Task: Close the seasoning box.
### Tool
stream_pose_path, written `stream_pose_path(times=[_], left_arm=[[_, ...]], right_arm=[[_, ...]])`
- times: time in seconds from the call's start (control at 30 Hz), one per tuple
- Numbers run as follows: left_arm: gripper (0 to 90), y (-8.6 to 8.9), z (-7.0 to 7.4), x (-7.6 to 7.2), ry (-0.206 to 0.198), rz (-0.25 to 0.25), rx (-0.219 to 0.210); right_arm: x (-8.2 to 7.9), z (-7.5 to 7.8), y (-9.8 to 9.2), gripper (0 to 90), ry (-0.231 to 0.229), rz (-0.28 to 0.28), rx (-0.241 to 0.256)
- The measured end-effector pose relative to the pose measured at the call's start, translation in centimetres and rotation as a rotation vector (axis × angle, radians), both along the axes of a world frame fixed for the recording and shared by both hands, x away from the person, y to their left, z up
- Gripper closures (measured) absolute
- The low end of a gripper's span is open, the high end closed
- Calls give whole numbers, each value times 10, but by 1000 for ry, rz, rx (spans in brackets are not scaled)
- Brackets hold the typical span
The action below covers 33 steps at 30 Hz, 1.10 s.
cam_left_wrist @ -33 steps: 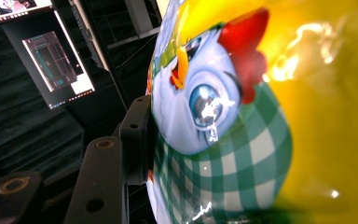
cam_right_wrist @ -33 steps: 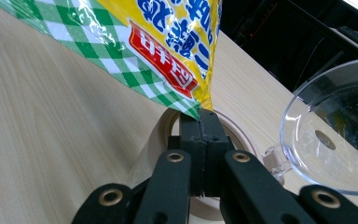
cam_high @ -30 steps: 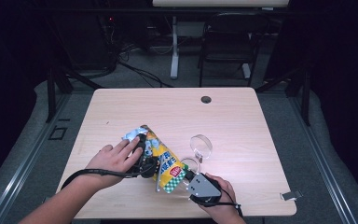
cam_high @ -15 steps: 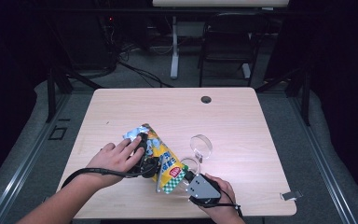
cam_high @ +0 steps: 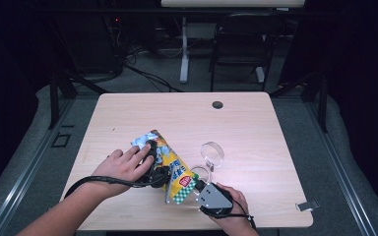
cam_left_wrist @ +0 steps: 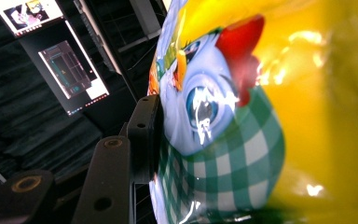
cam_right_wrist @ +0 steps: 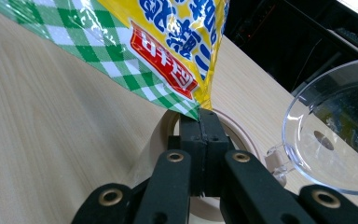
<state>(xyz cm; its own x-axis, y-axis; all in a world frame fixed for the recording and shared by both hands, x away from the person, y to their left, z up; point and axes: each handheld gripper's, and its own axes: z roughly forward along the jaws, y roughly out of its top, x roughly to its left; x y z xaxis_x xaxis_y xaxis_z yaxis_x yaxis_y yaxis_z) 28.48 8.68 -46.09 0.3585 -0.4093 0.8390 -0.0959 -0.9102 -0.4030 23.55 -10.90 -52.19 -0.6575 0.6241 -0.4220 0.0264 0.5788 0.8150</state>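
While the snack bag [cam_high: 170, 164] stays stretched between both tools, little has shifted over the last second: only a slight settling toward the near edge. Right gripper [cam_right_wrist: 199, 122]: jaws fully closed on the bag's green-checked corner. Left gripper [cam_high: 153, 169]: one jaw lies flat on the bag's face; the other is hidden, so grip unclear. Beyond the right jaws, a clear bowl [cam_right_wrist: 335, 135] and roll of tape [cam_right_wrist: 168, 128]. Likely bracing to tear it open.
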Motion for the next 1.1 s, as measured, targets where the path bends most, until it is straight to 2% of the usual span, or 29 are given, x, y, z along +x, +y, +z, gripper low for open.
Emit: stream_pose_path(times=[0.1,0.2,0.23,0.53,1.1], left_arm=[[574,-1,2,-1,5,1,11],[575,-2,2,-2,-12,-8,23],[576,-2,3,-2,-4,-5,26],[576,-6,3,-1,-21,-12,40],[581,-8,3,-2,-26,-21,61]], right_arm=[[0,-1,0,900,6,-4,0],[1,-1,0,900,6,-6,-3],[1,-1,0,900,6,-6,-4],[2,-2,-1,900,12,-12,-4],[4,-4,-2,900,15,-20,-7]])
